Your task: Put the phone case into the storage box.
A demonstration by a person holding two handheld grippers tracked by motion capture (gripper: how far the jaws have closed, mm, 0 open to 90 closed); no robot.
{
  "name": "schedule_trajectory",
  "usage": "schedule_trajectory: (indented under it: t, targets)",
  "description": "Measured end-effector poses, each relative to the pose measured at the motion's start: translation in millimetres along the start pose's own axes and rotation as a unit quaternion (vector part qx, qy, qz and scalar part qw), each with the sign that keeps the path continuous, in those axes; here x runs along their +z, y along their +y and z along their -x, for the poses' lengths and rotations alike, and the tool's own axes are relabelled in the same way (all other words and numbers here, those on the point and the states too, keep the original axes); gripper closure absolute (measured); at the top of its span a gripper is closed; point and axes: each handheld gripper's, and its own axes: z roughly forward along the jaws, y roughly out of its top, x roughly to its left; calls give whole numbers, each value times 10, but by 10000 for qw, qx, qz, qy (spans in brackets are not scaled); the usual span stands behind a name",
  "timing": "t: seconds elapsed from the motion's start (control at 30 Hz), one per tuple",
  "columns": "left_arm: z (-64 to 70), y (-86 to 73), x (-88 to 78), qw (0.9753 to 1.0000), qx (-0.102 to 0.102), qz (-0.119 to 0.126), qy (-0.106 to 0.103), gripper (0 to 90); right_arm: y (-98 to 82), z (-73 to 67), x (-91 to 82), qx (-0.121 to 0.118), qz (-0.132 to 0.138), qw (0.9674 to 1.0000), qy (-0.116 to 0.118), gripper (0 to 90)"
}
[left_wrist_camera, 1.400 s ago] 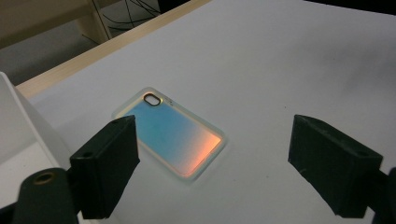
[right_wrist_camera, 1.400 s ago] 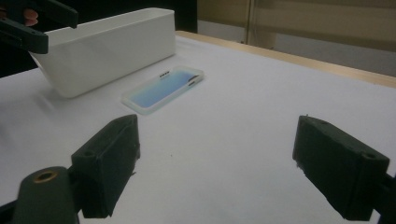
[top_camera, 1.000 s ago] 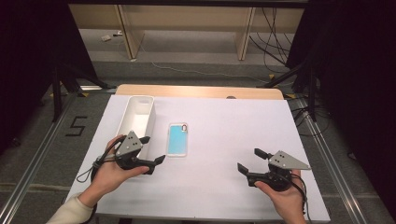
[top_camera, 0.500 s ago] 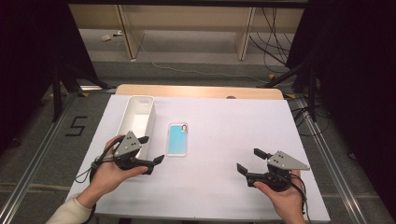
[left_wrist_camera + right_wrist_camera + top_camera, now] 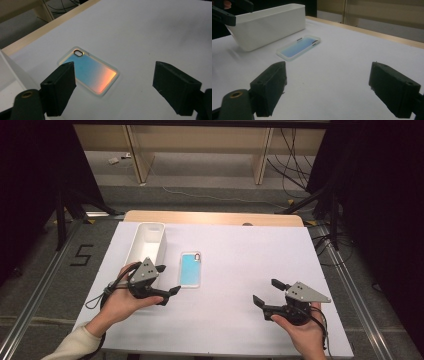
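Note:
A phone case (image 5: 190,269) with a blue-to-orange sheen lies flat on the white table top (image 5: 240,250); it shows in the left gripper view (image 5: 88,73) and the right gripper view (image 5: 298,46). Just left of it stands a long white bin (image 5: 146,243), also seen from the right gripper (image 5: 265,23). My left gripper (image 5: 168,281) is open, low over the table beside the case's near end, jaws empty (image 5: 113,90). My right gripper (image 5: 267,292) is open at the front right, far from the case, nothing between its jaws (image 5: 327,92).
The table's wooden far edge (image 5: 215,217) borders a grey floor with cables (image 5: 210,195) and shelf legs behind. A metal rail (image 5: 360,305) runs along the right side. The other gripper's jaw tip (image 5: 223,13) shows at the upper left of the right gripper view.

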Motion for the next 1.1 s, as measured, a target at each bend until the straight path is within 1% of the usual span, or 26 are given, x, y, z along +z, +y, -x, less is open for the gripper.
schedule_trajectory:
  t: [0.03,0.07,0.1,0.13,0.17,0.2,0.23,0.27,0.33,0.37,0.43,0.47,0.5,0.57,0.6,0.63,0.67,0.7,0.77,0.87,0.97,1.0,1.03,1.1]
  targets:
    - [-1,7,21,9999,48,-81,-41,199,2,-4,-4,51,-20,10000,12,159]
    - [-5,13,41,9998,109,-150,-66,207,1,-2,-3,51,-13,10000,6,159]
    - [-8,28,59,9995,162,-228,-108,211,4,2,-13,37,-85,10000,6,159]
    - [1,28,92,9996,149,-189,-121,213,9,5,-26,29,-165,9999,34,159]
    - [4,37,114,9995,162,-230,-164,214,4,2,-10,40,-76,10000,47,159]
    - [6,44,135,9993,196,-259,-175,216,4,2,-10,37,-77,10000,40,159]
    - [9,48,161,9991,196,-302,-235,216,1,-2,1,81,-18,9999,83,159]
    - [11,54,183,9989,213,-326,-250,217,2,1,-3,48,-46,10000,56,159]
    - [11,68,216,9985,261,-395,-272,216,-1,-2,5,67,15,9999,91,159]
    - [6,77,229,9983,282,-435,-271,216,5,0,-13,36,-75,10000,24,159]
    - [4,91,260,9983,278,-438,-282,216,-2,-2,6,65,17,9999,90,159]
    - [-1,100,269,9979,313,-480,-294,217,3,-7,-8,82,-49,9999,39,159]
    - [3,107,281,9979,297,-487,-305,219,2,-4,-5,49,-33,10000,30,159]
    - [-3,117,305,9975,348,-527,-320,220,3,-6,-5,94,-48,9999,84,159]
    - [-7,121,313,9973,376,-559,-289,220,1,-5,-1,97,-28,9999,105,159]
    - [-9,125,323,9970,393,-573,-327,220,1,-5,0,95,-23,9999,109,159]
    - [-10,127,330,9970,405,-593,-297,219,1,-5,0,95,-25,9999,106,159]
    - [-7,129,339,9969,394,-594,-328,219,2,-6,-1,97,-28,9999,107,159]
    - [-13,131,346,9966,432,-630,-301,217,1,-6,-1,96,-30,9999,111,159]
    - [-1,127,363,9969,398,-601,-324,217,1,-6,1,96,-34,9999,108,159]
    - [-1,130,386,9959,488,-675,-344,220,1,-7,1,93,-38,9999,111,159]
    - [8,129,398,9959,474,-690,-354,220,1,-7,1,92,-42,9999,112,159]
    - [-1,133,409,9951,545,-748,-341,220,1,-7,1,92,-42,9999,112,159]
    - [5,135,444,9947,553,-787,-365,220,1,-6,2,92,-36,9999,112,159]
